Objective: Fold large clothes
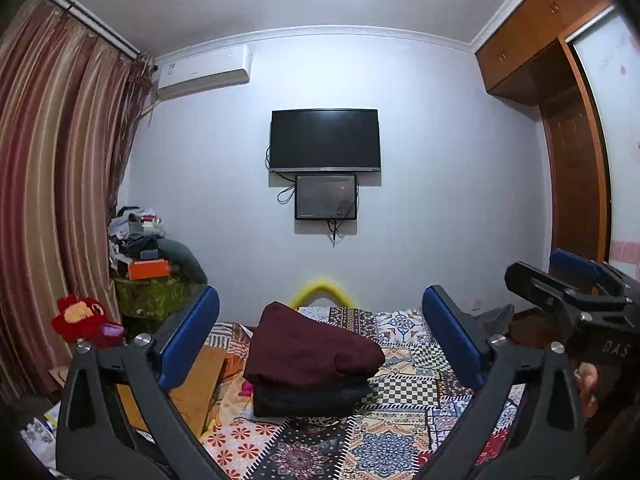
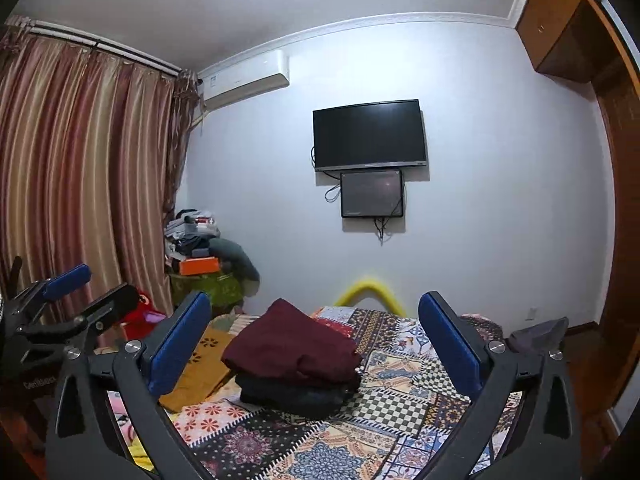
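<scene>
Both sets of tongs are spread wide right now and neither has hold of anything. The left tongs (image 1: 320,340) point level over the bed, blue pads far apart, just air between them. Same deal with the right tongs (image 2: 316,344), jaws gaping and empty. In the left view the right tool pokes in at the right edge, with a bit of a hand (image 1: 588,388) visible under it.

Just past the fingertips, the patchwork bedspread (image 1: 392,432) covers the bed, loads of mixed prints. Sitting on it is the folded maroon garment (image 1: 316,348), stacked on top of a dark folded garment (image 1: 308,398), so a neat two-piece pile lying roughly in the middle of the bed, apart from both tools. A mustard cloth (image 2: 204,372) lies beside the pile on the left.

Further back, a yellow foam arch (image 1: 322,290) peeks up at the foot of the bed. A red plush toy (image 1: 86,320) sits by the striped curtains (image 1: 52,160), next to a cluttered pile of stuff. On the far wall hangs a black TV (image 1: 324,140), with an air conditioner (image 1: 204,74) up near the ceiling
</scene>
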`<state>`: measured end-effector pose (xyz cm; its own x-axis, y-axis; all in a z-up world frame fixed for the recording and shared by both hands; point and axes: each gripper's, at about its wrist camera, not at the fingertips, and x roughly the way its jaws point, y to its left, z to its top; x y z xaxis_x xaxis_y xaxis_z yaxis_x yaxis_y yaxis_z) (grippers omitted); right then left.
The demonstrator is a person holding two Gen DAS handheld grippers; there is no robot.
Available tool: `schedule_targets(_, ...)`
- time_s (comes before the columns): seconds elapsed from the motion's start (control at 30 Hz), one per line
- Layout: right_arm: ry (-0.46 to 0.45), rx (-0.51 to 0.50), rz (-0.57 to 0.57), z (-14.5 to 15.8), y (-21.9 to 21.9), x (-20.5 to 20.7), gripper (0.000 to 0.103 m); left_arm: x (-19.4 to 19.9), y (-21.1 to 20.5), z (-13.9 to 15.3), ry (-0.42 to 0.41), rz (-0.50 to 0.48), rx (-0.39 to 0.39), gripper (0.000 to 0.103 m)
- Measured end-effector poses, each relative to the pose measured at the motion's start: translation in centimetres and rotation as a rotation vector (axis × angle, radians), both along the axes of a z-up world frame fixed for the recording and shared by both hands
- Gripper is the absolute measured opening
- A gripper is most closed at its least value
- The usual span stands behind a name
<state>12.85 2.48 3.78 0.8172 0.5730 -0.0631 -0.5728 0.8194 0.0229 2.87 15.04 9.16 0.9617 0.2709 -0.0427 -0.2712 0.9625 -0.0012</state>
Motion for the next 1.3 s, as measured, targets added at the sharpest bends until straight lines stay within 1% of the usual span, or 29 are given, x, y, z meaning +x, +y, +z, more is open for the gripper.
schedule_targets(0.2,0.006,-0.023,-0.008,-0.2,0.1,0.1,0.103,0.1,0.8,-0.4,0.014,-0.016,-0.056,0.102)
schedule_targets(0.33,0.014,-0.023,-0.005,0.1,0.1,0.1,0.103,-0.1,0.6,-0.5,0.015,-0.004,-0.051,0.102)
schedule_targets(0.5,0.019,-0.028,-0.006,-0.6,0.0,-0.3,0.103,0.0,0.5,-0.6,0.019,-0.012,-0.056,0.102)
schedule_targets(0.9,0.051,-0.045,0.004,-1.0,-0.1,-0.3,0.103,0.1,0.2,-0.6,0.023,-0.019,-0.045,0.103)
schedule_targets(1.3,0.061,-0.044,0.001,-0.7,-0.6,-0.3,0.103,0.7,0.4,-0.9,0.040,-0.019,-0.053,0.103)
